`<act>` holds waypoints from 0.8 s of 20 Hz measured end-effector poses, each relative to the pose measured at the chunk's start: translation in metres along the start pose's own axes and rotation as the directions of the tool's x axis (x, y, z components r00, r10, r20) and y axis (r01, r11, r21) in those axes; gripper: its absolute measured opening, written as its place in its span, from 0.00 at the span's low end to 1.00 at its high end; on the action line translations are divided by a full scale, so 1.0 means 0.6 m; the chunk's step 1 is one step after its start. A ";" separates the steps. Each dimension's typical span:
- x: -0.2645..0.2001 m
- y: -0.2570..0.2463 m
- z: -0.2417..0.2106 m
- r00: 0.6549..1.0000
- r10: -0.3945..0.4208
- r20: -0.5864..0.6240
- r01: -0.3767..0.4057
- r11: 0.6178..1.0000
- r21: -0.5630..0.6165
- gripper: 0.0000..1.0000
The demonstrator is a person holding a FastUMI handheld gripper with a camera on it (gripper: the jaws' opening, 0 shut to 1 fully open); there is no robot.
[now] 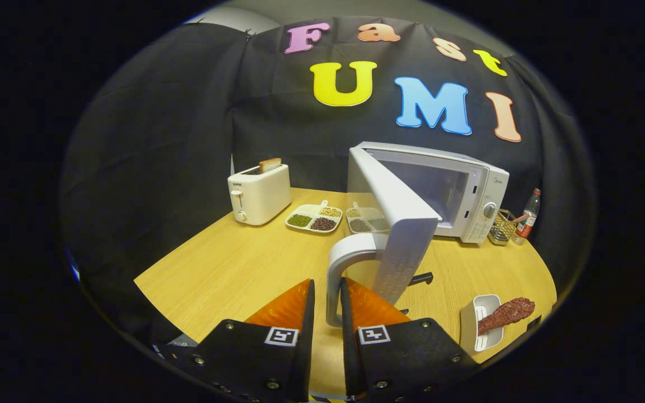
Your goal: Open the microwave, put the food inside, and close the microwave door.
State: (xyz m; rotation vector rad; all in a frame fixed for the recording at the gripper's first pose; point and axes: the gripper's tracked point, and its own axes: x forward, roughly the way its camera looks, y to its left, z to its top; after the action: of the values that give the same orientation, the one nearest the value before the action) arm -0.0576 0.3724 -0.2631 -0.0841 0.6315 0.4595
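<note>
The white microwave (468,196) stands at the back right of the table, its door (401,224) swung wide open toward me. The door's white handle (333,280) runs down between the fingers of my gripper (328,288). The right finger (367,308) lies against the handle. A thin strip of table shows between the handle and the left finger (291,308), so the fingers stand narrowly open around it. The food, a dark red piece of meat (506,314), lies across a small white dish (482,324) to the right of the fingers, near the table's front edge.
A white toaster (259,194) with a slice of bread stands at the back left. Two divided trays of beans (314,217) (367,221) lie between it and the microwave. A wire basket (501,226) and a bottle (528,215) stand right of the microwave. A small black object (422,278) lies under the door.
</note>
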 end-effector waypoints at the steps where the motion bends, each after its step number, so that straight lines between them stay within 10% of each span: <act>1: -0.004 0.011 0.000 1.000 0.022 -0.002 -0.022 1.000 -0.001 0.25; 8: -0.039 0.083 0.045 0.958 0.283 0.044 -0.281 0.959 -0.042 0.28; 12: -0.094 0.096 0.103 0.906 0.404 0.126 -0.405 0.914 -0.017 0.64; 13: -0.115 0.089 0.115 0.899 0.412 0.148 -0.415 0.910 -0.012 0.92; 16: -0.150 0.053 0.164 0.892 0.395 0.220 -0.398 0.917 -0.034 1.00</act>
State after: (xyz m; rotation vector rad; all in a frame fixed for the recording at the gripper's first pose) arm -0.0811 0.3868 -0.1287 0.1110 0.4267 0.8501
